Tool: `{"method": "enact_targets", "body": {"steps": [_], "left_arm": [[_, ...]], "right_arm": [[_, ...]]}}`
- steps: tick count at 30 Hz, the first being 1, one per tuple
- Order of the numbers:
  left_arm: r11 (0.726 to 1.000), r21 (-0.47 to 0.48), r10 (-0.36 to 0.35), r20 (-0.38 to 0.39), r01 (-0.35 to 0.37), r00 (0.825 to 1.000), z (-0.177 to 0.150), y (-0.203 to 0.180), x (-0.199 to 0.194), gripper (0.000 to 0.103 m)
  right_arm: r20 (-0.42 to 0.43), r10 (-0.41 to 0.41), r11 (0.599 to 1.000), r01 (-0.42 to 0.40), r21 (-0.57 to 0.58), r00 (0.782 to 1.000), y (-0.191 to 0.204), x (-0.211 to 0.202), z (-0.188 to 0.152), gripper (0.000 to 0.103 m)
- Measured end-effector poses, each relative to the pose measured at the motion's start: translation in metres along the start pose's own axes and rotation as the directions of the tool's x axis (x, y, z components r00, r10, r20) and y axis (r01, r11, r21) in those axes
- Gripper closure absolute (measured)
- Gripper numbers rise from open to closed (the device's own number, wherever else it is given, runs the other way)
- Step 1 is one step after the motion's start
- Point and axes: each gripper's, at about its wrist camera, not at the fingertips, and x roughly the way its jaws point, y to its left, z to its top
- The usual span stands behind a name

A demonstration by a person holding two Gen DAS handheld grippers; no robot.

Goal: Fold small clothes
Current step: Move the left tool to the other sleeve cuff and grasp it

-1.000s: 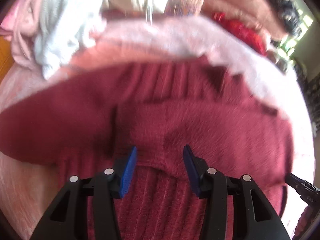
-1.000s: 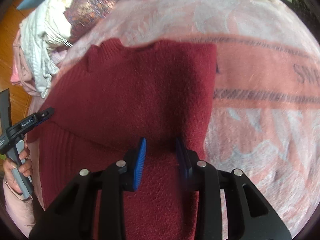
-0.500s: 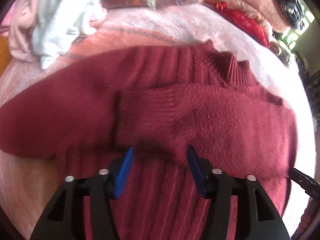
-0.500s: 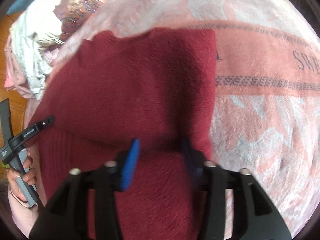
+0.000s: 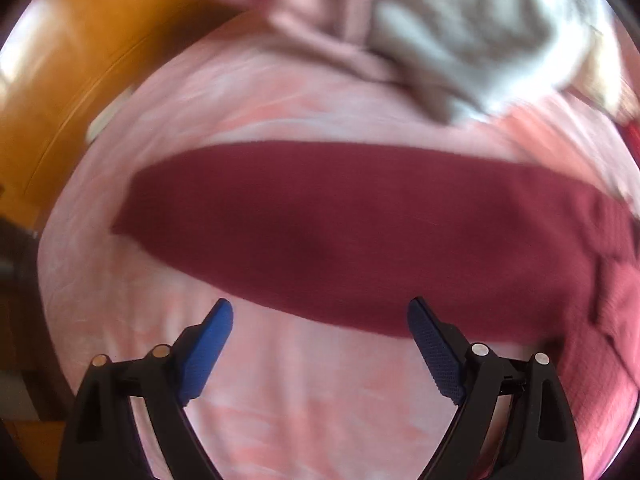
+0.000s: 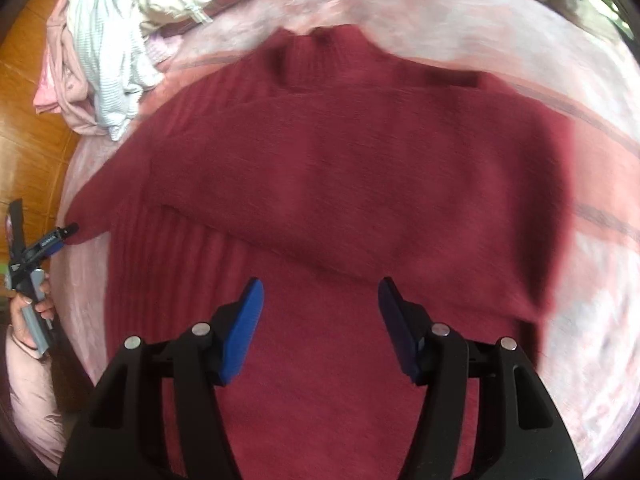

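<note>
Maroon sweater (image 6: 352, 184) on the bed, one sleeve already across its chest; the other sleeve comes next.
Left gripper (image 5: 320, 312) has swung from the sweater's chest out to the unfolded sleeve (image 5: 320, 232), jaws opening, empty, pointing steeply down; right gripper (image 6: 320, 292) hovers half-open, empty, over the body; beyond the collar, a clothes pile (image 6: 116, 40).

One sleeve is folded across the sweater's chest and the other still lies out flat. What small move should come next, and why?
Probably lower the left gripper, its jaws opening with nothing between them, onto the spread sleeve near its cuff: that sleeve lies unfolded on the pink blanket.
</note>
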Motion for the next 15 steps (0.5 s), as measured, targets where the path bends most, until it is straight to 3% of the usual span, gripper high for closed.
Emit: {"method": "enact_targets", "body": {"steps": [5, 11, 15], "left_arm": [[0.998, -0.060, -0.006, -0.002, 0.006, 1.000, 0.027, 0.055, 0.026, 0.014], [0.994, -0.110, -0.026, -0.009, 0.025, 1.000, 0.050, 0.086, 0.054, 0.014], [0.992, -0.108, -0.062, -0.015, 0.060, 0.998, 0.053, 0.088, 0.063, 0.027]], "right_arm": [[-0.012, 0.002, 0.998, -0.003, -0.062, 1.000, 0.056, 0.027, 0.032, 0.043], [-0.002, -0.009, 0.991, 0.009, -0.130, 1.000, 0.102, 0.050, 0.042, 0.041], [-0.002, -0.028, 0.989, 0.028, -0.145, 1.000, 0.106, 0.057, 0.040, 0.041]]}}
